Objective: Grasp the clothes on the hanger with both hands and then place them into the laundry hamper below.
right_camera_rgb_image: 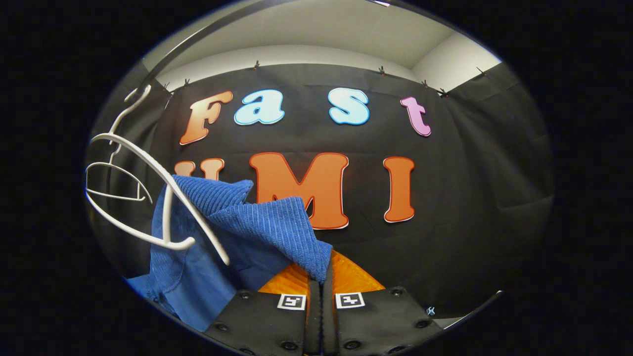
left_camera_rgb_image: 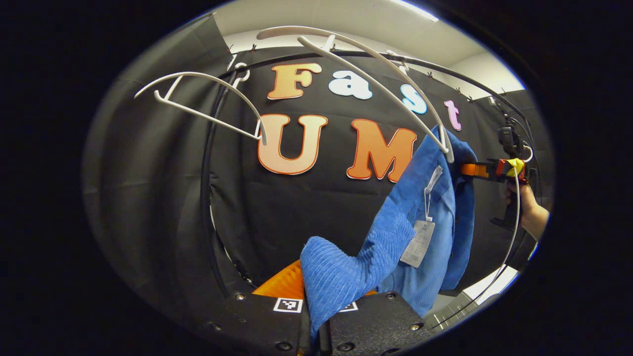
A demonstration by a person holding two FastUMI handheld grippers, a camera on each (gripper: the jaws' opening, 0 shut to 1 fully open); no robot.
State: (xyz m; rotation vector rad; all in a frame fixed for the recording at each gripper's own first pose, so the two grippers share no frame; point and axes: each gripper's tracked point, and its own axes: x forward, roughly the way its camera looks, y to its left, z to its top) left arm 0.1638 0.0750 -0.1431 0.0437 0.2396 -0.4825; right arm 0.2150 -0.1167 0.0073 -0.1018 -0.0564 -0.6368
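A blue corduroy garment (left_camera_rgb_image: 420, 207) hangs off one end of a white hanger (left_camera_rgb_image: 376, 74) on the black rail (left_camera_rgb_image: 207, 163). A paper tag (left_camera_rgb_image: 418, 242) dangles from it. My left gripper (left_camera_rgb_image: 309, 296) is shut on a fold of the cloth low in the left gripper view. Farther right, the right gripper (left_camera_rgb_image: 467, 169), held by a hand (left_camera_rgb_image: 531, 210), pinches the garment's far edge. In the right gripper view, my right gripper (right_camera_rgb_image: 320, 277) is shut on the blue garment (right_camera_rgb_image: 257, 222), and the white hanger (right_camera_rgb_image: 148, 163) slants across the cloth.
A second, bare white hanger (left_camera_rgb_image: 198, 94) hangs farther left on the rail, seen also as the hanger (right_camera_rgb_image: 113, 183) behind the first. The booth's black cloth wall (right_camera_rgb_image: 470, 198) stands close behind. A white cable (left_camera_rgb_image: 517, 222) trails from the far gripper.
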